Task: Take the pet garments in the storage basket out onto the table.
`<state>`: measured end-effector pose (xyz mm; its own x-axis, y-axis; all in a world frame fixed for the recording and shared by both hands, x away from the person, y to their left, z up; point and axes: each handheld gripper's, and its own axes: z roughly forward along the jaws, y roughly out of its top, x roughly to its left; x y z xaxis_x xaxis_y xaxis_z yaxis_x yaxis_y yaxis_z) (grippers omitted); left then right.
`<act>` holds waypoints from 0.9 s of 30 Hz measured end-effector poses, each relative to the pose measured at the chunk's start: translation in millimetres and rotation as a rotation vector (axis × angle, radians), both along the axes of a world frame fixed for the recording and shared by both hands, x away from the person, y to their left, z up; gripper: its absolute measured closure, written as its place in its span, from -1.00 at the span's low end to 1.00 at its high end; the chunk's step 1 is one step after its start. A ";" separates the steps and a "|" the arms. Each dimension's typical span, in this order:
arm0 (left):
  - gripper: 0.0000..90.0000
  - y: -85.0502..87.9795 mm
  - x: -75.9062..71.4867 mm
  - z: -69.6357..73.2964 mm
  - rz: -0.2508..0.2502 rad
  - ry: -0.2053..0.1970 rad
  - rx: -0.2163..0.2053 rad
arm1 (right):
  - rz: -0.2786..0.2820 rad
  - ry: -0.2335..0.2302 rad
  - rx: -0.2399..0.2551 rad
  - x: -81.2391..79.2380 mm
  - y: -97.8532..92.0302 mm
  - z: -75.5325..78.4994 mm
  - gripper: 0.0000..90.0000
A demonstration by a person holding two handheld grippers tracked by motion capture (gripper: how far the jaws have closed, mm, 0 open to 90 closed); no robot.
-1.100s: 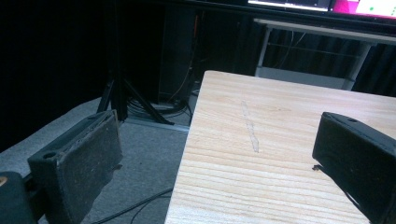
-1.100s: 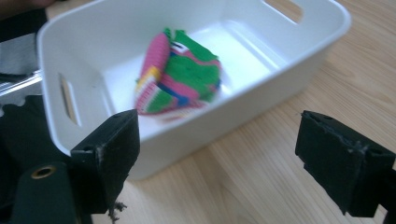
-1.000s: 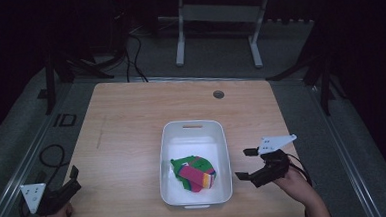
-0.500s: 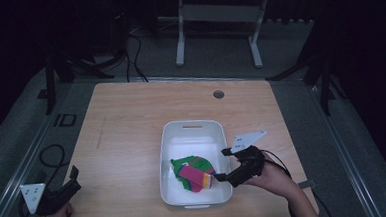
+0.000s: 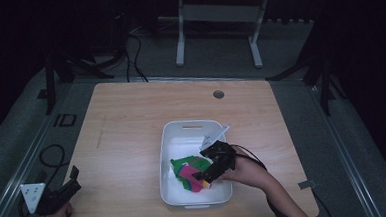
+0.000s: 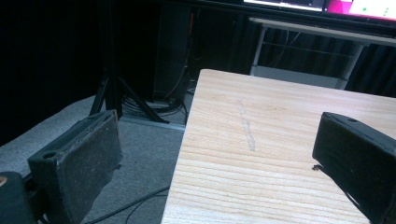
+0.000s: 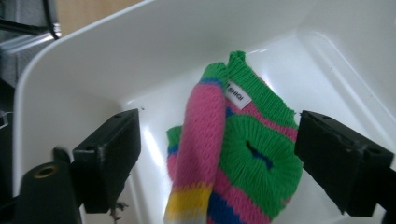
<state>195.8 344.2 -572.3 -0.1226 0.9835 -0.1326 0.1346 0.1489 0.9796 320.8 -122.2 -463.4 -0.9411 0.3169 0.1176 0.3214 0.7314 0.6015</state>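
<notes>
A knitted garment (image 5: 190, 170) in green, pink, blue and yellow stripes lies crumpled in a white tub (image 5: 169, 145) near the table's front. My right gripper (image 5: 201, 177) hangs open over the tub, directly above the garment. In the right gripper view the garment (image 7: 233, 149) lies between and beyond the spread jaws, with a small white label on it, and the tub's wall (image 7: 140, 51) rises behind. My left gripper (image 5: 69, 181) rests open at the table's front left corner. In the left gripper view its jaws stand wide apart over the table edge (image 6: 187, 154).
The wooden table (image 5: 131, 121) has a round cable hole (image 5: 219, 94) near its far edge. A metal stand (image 5: 216, 17) and cables lie on the grey floor beyond. A tripod leg (image 6: 112, 98) stands off the table's left side.
My right gripper has moved left from beside the tub to over the garment inside it. The left gripper has stayed put.
</notes>
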 end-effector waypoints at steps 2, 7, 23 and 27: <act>-0.96 0.2 -0.1 0.0 -0.004 -0.001 -0.001 | 0.000 -0.002 -0.022 3.0 8.0 -2.0 -0.67; -0.96 0.4 0.2 0.0 -0.007 0.001 -0.004 | 0.012 -0.003 -0.055 6.2 28.7 -8.3 -0.67; -0.96 1.2 0.5 0.1 -0.019 0.004 -0.007 | -0.012 -0.023 -0.305 15.7 70.2 -50.3 -0.56; -0.96 1.3 0.7 0.1 -0.020 0.006 -0.007 | 0.000 -0.024 -0.381 14.2 74.6 -58.4 -0.45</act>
